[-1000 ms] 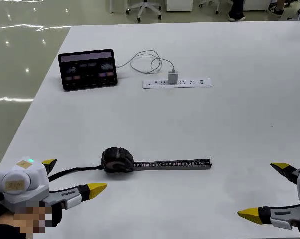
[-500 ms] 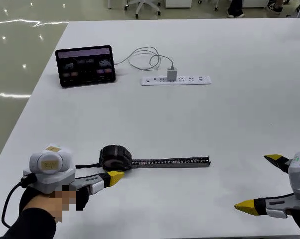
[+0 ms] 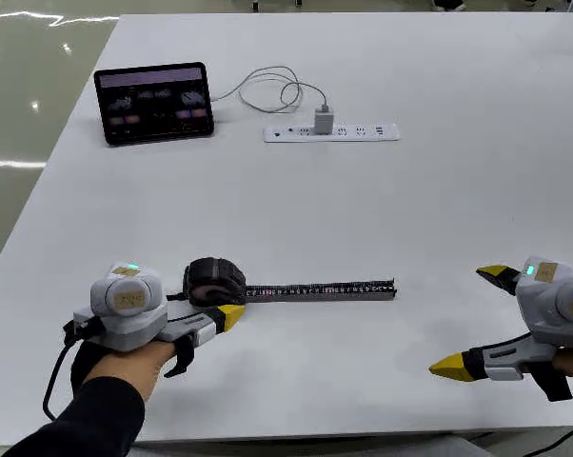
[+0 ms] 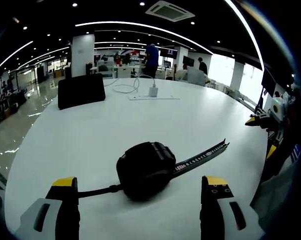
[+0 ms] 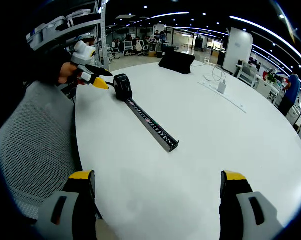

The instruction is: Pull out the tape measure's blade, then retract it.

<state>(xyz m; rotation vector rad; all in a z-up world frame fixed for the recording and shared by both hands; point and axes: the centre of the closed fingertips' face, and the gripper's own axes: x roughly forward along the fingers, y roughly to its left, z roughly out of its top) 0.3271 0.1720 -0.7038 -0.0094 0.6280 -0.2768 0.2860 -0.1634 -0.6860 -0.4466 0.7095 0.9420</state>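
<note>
Head view: left gripper (image 3: 210,303) has come in from the bench's near-left corner. Its open jaws now flank the tape measure (image 3: 215,282) near the bench's near edge, with the blade (image 3: 325,290) out.
Left gripper view: tape measure (image 4: 145,167) lies between the jaws, not clamped.
Right gripper view: right gripper (image 5: 158,175) is wide open, empty, short of the blade (image 5: 150,122) tip.
Retraction looks due.

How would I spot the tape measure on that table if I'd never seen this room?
On the white table, skip the tablet and power strip at the far side and look near the front edge. The tape measure is the round black case there, with a marked blade lying pulled out flat from it.
</note>
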